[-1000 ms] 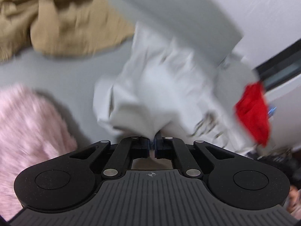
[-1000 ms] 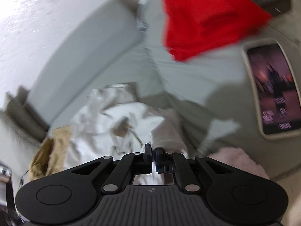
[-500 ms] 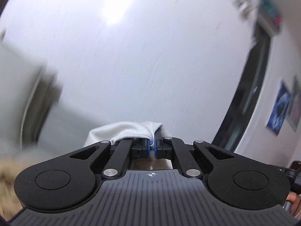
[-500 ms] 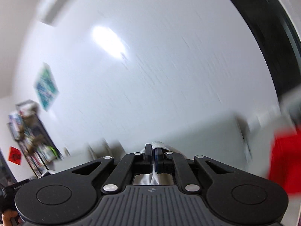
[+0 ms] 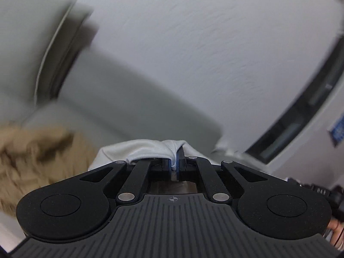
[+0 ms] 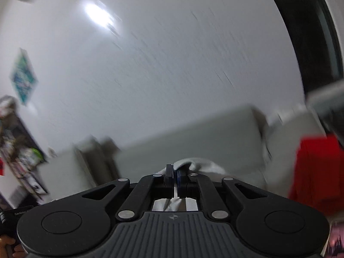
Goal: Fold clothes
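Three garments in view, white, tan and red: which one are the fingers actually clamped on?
The white cotton garment: both grippers pinch it. The tan knit garment and red garment lie loose on the sofa.

white garment point(image 5: 150, 149): plain off-white, no print showing; the same cloth point(image 6: 200, 164) is pale grey-white in the right wrist view
left tongs point(image 5: 175, 163): matte black, with a blue strip at the pinch
right tongs point(image 6: 175, 177): matte black, ribbed dark grey housing, a dark blue pad
tan garment point(image 5: 36, 157): sandy beige, blurred
red garment point(image 6: 318, 172): solid bright red
sofa point(image 5: 120, 99): muted grey-green
wall point(image 6: 172, 64): white with faint streaks
poster point(image 6: 23, 81): teal, green and white, pattern too blurred to read
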